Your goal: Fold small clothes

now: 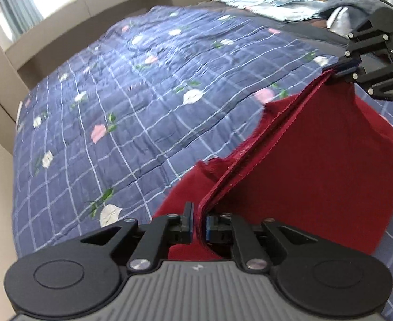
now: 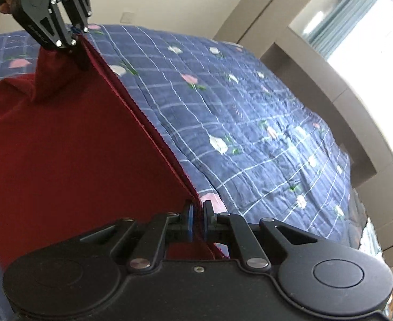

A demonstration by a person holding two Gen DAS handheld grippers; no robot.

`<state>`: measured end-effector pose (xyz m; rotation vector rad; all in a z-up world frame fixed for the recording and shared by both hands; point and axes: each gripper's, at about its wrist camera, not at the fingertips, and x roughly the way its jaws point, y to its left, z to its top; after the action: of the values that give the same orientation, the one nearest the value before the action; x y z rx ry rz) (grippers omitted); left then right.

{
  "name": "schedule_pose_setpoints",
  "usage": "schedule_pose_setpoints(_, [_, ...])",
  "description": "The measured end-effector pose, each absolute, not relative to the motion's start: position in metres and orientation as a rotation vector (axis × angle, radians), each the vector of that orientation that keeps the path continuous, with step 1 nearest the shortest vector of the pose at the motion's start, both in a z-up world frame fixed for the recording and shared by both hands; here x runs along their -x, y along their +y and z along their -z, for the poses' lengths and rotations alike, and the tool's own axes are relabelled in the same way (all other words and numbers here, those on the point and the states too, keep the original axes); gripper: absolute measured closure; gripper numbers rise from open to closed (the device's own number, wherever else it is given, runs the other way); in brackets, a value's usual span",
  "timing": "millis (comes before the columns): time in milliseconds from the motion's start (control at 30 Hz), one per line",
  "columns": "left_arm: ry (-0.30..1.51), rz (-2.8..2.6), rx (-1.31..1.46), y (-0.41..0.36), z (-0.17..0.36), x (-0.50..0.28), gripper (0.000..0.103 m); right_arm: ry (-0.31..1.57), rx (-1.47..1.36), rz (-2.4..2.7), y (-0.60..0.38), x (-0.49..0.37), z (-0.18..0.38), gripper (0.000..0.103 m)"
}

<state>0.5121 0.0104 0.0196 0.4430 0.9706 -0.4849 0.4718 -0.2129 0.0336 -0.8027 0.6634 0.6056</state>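
The left gripper (image 1: 197, 222) is clamped on one end of the hem of a red garment (image 1: 317, 165), and the right gripper (image 2: 197, 220) is clamped on the other end, so the doubled hem runs taut and straight between them. Below that edge the cloth hangs in a slack sheet, its lower part over the quilt (image 1: 121, 101). The quilt, blue with a white grid and flowers, lies bare and flat on the far side of the hem, out to the edge of the bed. Beyond that edge stand a beige wall (image 2: 330, 85) and a bright window (image 2: 378, 26). Folded pale fabric (image 1: 271, 2) lies near the headboard.
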Motion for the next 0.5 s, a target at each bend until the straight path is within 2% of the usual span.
schedule_pose_setpoints(100, [0.992,0.479,-0.412,0.014,-0.002,-0.531,0.088,0.688,0.778,-0.588,-0.207,-0.493,-0.014,0.097])
schedule_pose_setpoints(200, [1.002,0.475,-0.39,0.017,0.011,-0.54,0.072,0.715,0.757,-0.575,-0.205,-0.508,0.003,0.092])
schedule_pose_setpoints(267, [1.006,0.466,-0.375,0.022,0.017,-0.545,0.041,0.735,0.745,-0.567,-0.205,-0.514,0.012,0.086])
schedule_pose_setpoints(300, [0.998,0.464,-0.364,0.025,0.017,-0.546,0.033,0.74,0.742,-0.561,-0.206,-0.516,0.016,0.085])
schedule_pose_setpoints(333, [0.985,0.465,-0.352,0.029,0.016,-0.547,0.017,0.745,0.738,-0.552,-0.206,-0.519,0.02,0.083])
schedule_pose_setpoints(367, [0.975,0.467,-0.345,0.034,0.015,-0.548,0.006,0.75,0.731,-0.541,-0.207,-0.523,0.024,0.081])
schedule_pose_setpoints(500, [0.908,0.484,-0.337,0.053,0.004,-0.547,0.001,0.769,0.683,-0.492,-0.211,-0.532,0.036,0.064])
